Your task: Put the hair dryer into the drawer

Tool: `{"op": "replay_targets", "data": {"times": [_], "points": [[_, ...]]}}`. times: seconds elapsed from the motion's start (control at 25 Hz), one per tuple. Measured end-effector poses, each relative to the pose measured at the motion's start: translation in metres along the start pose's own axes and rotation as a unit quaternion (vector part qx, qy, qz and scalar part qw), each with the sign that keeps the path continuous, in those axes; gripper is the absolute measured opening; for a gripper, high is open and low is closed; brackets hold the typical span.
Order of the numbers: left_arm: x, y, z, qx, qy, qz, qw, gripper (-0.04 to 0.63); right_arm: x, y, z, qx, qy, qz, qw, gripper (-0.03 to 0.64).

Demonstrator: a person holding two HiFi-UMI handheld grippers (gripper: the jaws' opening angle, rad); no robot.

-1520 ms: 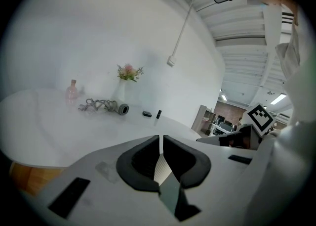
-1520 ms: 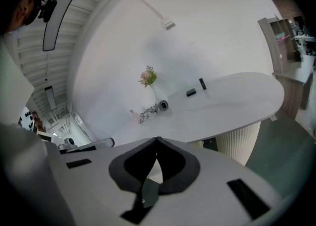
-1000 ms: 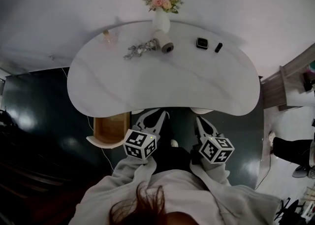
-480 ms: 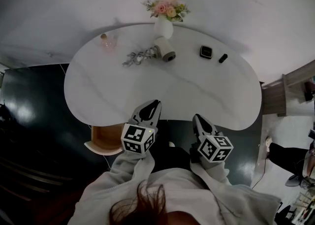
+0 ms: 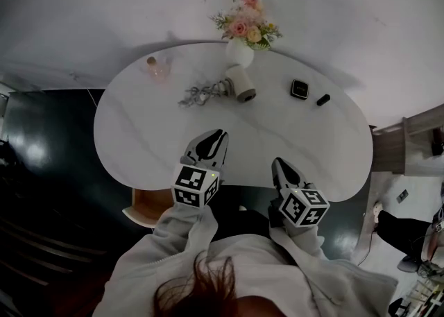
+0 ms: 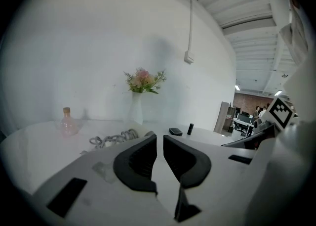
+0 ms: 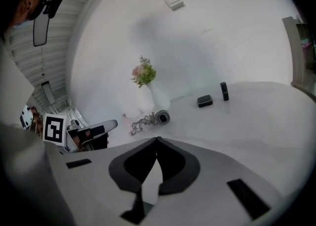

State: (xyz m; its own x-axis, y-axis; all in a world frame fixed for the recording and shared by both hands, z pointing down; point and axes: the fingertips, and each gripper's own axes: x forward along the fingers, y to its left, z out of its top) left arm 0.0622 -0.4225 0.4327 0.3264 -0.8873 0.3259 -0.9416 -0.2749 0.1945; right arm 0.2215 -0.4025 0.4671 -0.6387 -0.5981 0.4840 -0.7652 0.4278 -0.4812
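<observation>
The hair dryer [image 5: 241,86] lies on its side at the back of the white table [image 5: 139,128], just in front of the vase, with its grey cord [image 5: 200,91] bunched to its left. The right gripper view shows the hair dryer [image 7: 162,117] with its barrel end facing me. My left gripper [image 5: 220,133] is over the table's near edge, shut and empty, well short of the dryer. My right gripper [image 5: 277,163] hovers at the near edge, jaws together with nothing between them. The wooden drawer [image 5: 147,204] stands open under the table at front left, partly hidden by my left arm.
A white vase of pink flowers [image 5: 241,50] stands behind the dryer. A small pink bottle [image 5: 156,66] is at the back left. A black box [image 5: 300,89] and a small black cylinder [image 5: 323,100] lie at the back right. A wooden cabinet [image 5: 409,139] stands to the right.
Both grippers have moved forward from below the table's near edge to over it. The open drawer now shows less beneath the table and my left arm.
</observation>
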Motion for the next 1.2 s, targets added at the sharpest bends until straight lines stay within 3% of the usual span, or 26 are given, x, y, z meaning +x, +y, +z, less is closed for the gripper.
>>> {"op": "replay_targets", "data": {"times": [0.52,0.68,0.88,1.04,1.2], "points": [[0.047,0.071,0.039,0.049,0.028,0.017,0.9982,0.038,0.054,0.012,0.016,-0.005,0.036,0.031,0.999,0.049],[0.072,0.082,0.036,0.065,0.065,-0.007,0.9957,0.19,0.065,0.008,0.019,-0.003,0.049,0.029,0.998,0.049],[0.1,0.092,0.02,0.099,0.122,-0.031,0.9871,0.248,0.073,-0.006,0.026,-0.002,0.055,0.009,0.998,0.049],[0.116,0.101,0.002,0.112,0.177,-0.06,0.976,0.268,0.085,-0.008,0.029,-0.003,0.064,0.009,0.998,0.049],[0.13,0.115,-0.017,0.134,0.224,-0.065,0.9631,0.281,0.099,-0.009,0.034,-0.005,0.076,0.009,0.997,0.049]]}}
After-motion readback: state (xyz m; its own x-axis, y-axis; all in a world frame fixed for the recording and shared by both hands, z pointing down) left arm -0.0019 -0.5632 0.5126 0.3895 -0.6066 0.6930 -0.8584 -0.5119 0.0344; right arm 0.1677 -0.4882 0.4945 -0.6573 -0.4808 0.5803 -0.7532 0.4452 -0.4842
